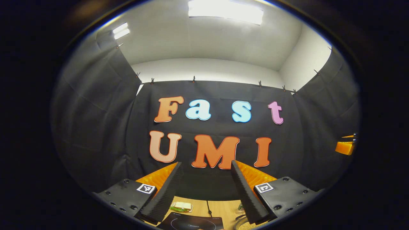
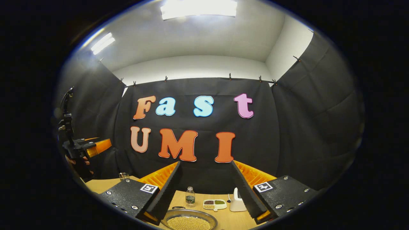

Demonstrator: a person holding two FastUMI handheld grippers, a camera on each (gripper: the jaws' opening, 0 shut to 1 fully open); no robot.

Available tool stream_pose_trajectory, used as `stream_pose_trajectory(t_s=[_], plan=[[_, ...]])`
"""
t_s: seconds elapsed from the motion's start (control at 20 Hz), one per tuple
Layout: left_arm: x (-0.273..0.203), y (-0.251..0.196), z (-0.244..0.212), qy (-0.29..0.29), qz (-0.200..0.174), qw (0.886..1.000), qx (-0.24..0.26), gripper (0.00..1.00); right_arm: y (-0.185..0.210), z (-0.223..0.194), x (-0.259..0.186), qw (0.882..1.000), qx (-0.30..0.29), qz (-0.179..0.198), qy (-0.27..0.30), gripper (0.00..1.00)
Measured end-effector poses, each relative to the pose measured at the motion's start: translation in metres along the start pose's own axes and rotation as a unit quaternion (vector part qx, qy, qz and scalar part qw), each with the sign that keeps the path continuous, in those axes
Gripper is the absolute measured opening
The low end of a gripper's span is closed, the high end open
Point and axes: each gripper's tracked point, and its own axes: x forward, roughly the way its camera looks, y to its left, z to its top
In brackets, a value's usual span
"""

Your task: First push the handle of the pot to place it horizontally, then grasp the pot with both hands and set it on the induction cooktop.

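Pot (image 2: 189, 221) of beans below open right hand-held gripper (image 2: 204, 188), cooktop (image 1: 191, 222) logo illegible

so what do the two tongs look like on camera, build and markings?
Each pair of tongs has two long tapered fingers with ribbed inner faces, on textured black plates with screw heads. Each plate carries a small square black-and-white marker. Orange ribbed housing sits behind the fingers. Left tongs and right tongs look alike. In the right gripper view the left unit appears at the far left with an orange part and a black mast above it.
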Motion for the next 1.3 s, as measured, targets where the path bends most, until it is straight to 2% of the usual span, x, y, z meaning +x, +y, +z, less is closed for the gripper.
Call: stream_pose_trajectory(t_s=[0.2, 0.45, 0.6, 0.8, 1.1, 1.25, 1.3], plan=[[0.006, 0.010, 0.003, 0.004, 0.014, 1.000, 0.000, 0.99, 0.005, 0.005, -0.001, 1.000, 0.007, 0.004, 0.002, 0.94], [0.016, 0.006, 0.003, 0.022, -0.004, 1.000, -0.012, 0.96, 0.015, 0.002, -0.003, 1.000, 0.008, 0.012, 0.019, 0.94], [0.016, -0.004, -0.006, 0.035, -0.028, 0.999, -0.014, 0.97, 0.017, -0.002, -0.008, 1.000, 0.006, 0.013, 0.024, 0.94], [0.019, 0.004, -0.009, 0.033, -0.022, 0.999, -0.004, 0.97, 0.021, -0.013, -0.006, 0.999, 0.010, 0.016, 0.036, 0.94], [0.022, 0.014, -0.019, 0.038, -0.003, 0.999, 0.002, 0.96, 0.012, -0.071, -0.001, 0.991, 0.058, 0.002, 0.122, 0.94], [0.022, 0.016, -0.023, 0.042, -0.001, 0.999, 0.007, 0.96, 0.011, -0.120, 0.003, 0.978, 0.084, -0.009, 0.192, 0.90], [0.023, 0.016, -0.024, 0.042, -0.001, 0.999, 0.009, 0.97, 0.012, -0.136, 0.001, 0.972, 0.094, -0.011, 0.214, 0.84]])
